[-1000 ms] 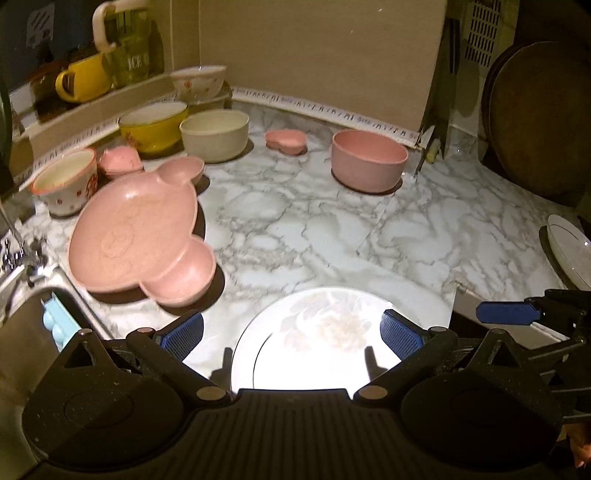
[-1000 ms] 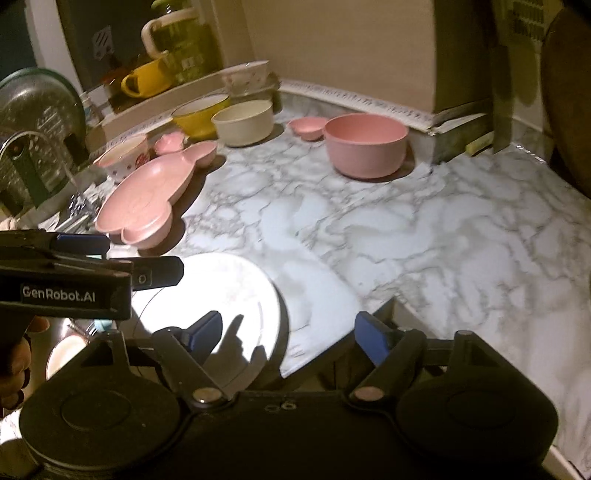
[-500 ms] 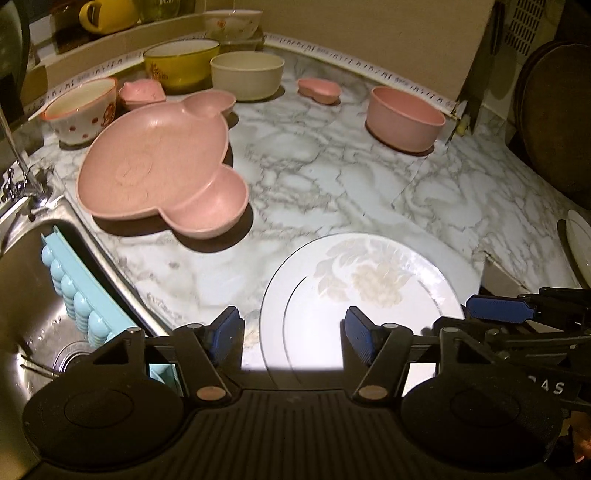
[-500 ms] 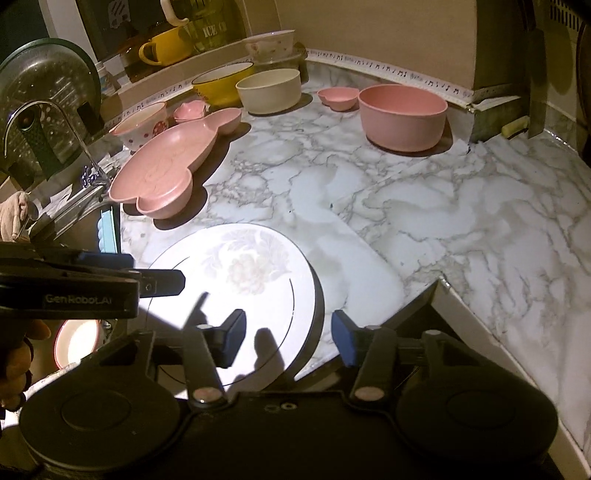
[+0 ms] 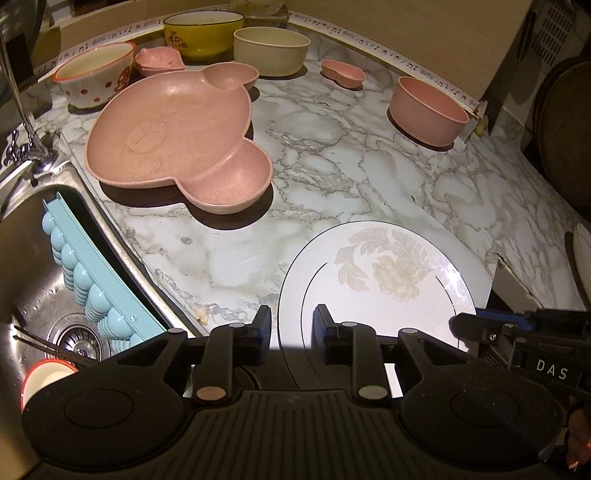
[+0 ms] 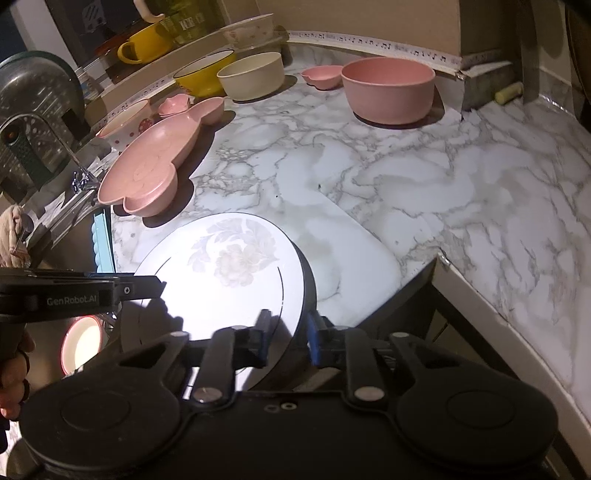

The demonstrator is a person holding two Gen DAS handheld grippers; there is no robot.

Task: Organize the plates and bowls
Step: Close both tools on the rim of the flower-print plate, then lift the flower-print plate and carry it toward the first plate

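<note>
A white plate with a pale flower print (image 5: 384, 280) is held over the front edge of the marble counter (image 5: 332, 166); it also shows in the right wrist view (image 6: 229, 273). My left gripper (image 5: 291, 325) is shut on the plate's left rim. My right gripper (image 6: 286, 334) is shut on its right rim. A pink bear-shaped divided plate (image 5: 173, 136) lies to the left by the sink. A pink bowl (image 5: 426, 110), a cream bowl (image 5: 271, 50), a yellow bowl (image 5: 203, 33) and a spotted bowl (image 5: 94, 77) stand at the back.
A steel sink (image 5: 44, 295) with a blue rack (image 5: 96, 280) and a red-rimmed bowl (image 5: 42, 376) lies at the left, with the tap (image 5: 22, 110) behind it. Two small pink dishes (image 5: 343, 74) sit near the back. A dark round board (image 5: 569, 125) leans at the right.
Both grippers have closed from wide open onto the plate's opposite rims. The cameras have risen and drawn back, and the plate now sits higher over the counter edge.
</note>
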